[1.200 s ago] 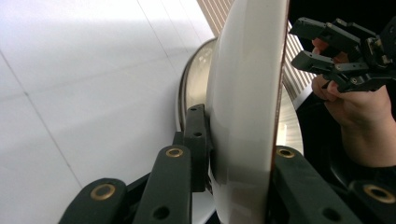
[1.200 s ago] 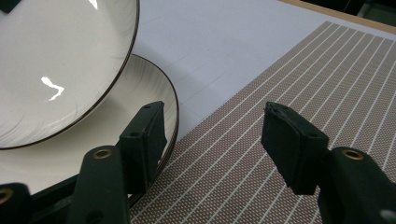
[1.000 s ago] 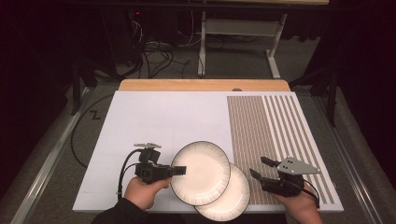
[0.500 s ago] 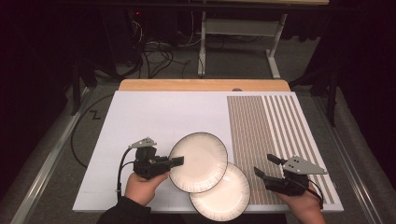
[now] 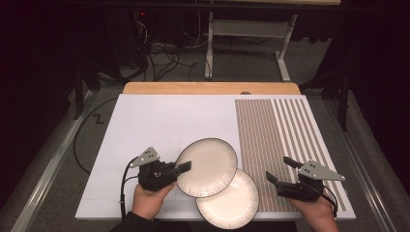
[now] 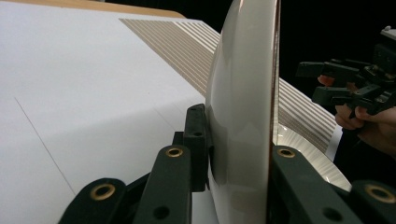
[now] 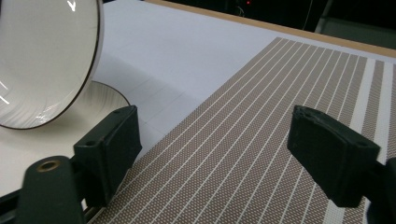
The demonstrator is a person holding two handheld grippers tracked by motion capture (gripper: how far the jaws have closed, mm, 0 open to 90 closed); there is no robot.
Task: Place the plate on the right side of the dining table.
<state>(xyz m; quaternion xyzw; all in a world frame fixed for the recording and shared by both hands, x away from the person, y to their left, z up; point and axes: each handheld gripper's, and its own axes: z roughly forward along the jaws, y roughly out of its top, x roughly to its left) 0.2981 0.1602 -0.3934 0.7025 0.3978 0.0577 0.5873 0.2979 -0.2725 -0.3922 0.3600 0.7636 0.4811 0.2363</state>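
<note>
Two round, glossy cream plates with thin dark rims are seen on a matte white table mat [image 5: 159, 121] in the high view. The upper plate [image 5: 207, 167] is clamped at its rim, at about 9 o'clock, by the left gripper [image 5: 183, 167], whose black jaws are closed tight on the ceramic edge; in the left gripper view the same plate [image 6: 243, 112] is shown edge-on and lifted between the two pads. The lower plate [image 5: 228, 198] lies flat at about 5 o'clock from the lifted one and is partly overlapped by it; faint radial ribbing is visible on its rim in the right gripper view [image 7: 100, 100].

The right gripper [image 5: 280, 171] is held over the brown-and-white striped woven panel [image 5: 270, 130] at 3 o'clock from the lower plate. Its jaws have just been opening and are spread wide, with nothing between them but the striped weave below [image 7: 243, 154].

Against the frame of one second ago, the held plate is seen farther up and to the left, so less of the lower plate is covered. The right gripper, then just beside the lower plate's rim, is now found apart from it.

A pale wooden strip [image 5: 208, 88] borders the mat at 12 o'clock.
</note>
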